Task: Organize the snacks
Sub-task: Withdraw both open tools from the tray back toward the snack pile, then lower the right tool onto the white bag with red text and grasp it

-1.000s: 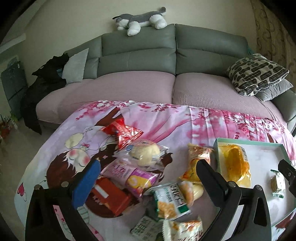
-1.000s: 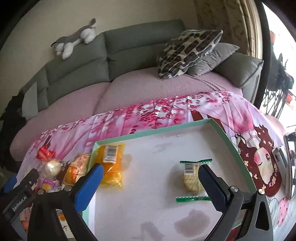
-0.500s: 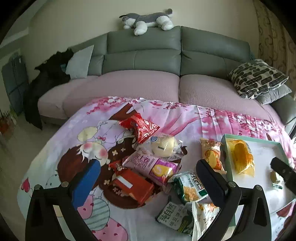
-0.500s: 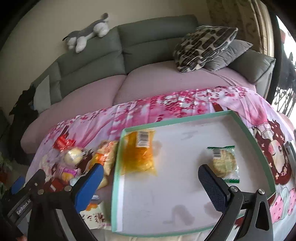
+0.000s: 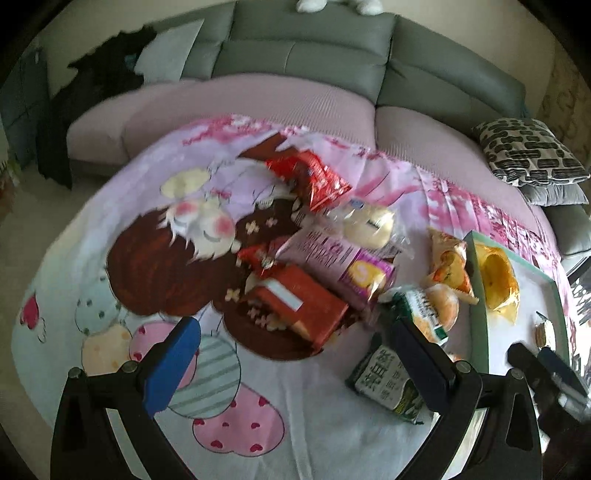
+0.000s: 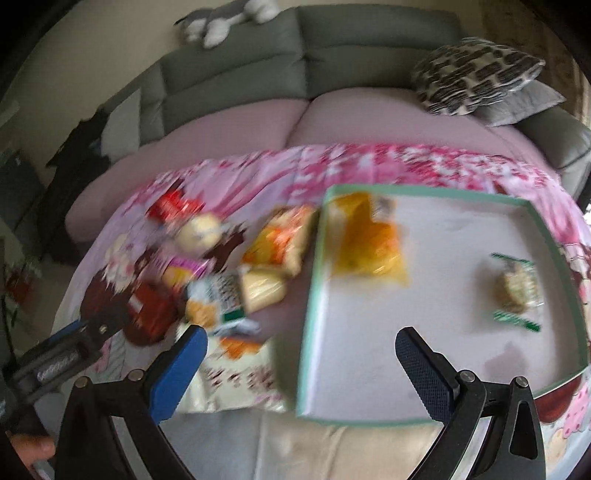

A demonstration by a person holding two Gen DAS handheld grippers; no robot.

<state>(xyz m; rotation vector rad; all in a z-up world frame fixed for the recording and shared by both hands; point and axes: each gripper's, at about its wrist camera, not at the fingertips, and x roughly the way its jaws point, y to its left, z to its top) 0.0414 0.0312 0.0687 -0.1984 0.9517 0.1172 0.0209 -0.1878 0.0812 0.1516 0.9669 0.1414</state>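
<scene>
Several snack packets lie piled on the pink cartoon tablecloth [image 5: 110,295]: a red bag [image 5: 317,177], a wrapped bun [image 5: 365,221], a purple pack [image 5: 343,262], a red box [image 5: 295,306] and green packets [image 5: 388,384]. A green-rimmed white tray [image 6: 314,295] at the right holds a yellow packet [image 6: 369,240] and a small green-edged cracker pack [image 6: 517,288]. My left gripper [image 5: 295,354] is open and empty, above the cloth just short of the pile. My right gripper [image 6: 299,354] is open and empty over the tray's near left corner.
A grey sofa [image 5: 314,55] with pink seat cushions runs behind the table. A patterned pillow [image 6: 476,74] lies at its right end, a plush dog [image 6: 225,18] on its back. Dark clothes [image 5: 107,74] lie at the left.
Both grippers have pulled back and up from the table, so more of the cloth and tray shows. The right view has swung left toward the pile. Both stay open.
</scene>
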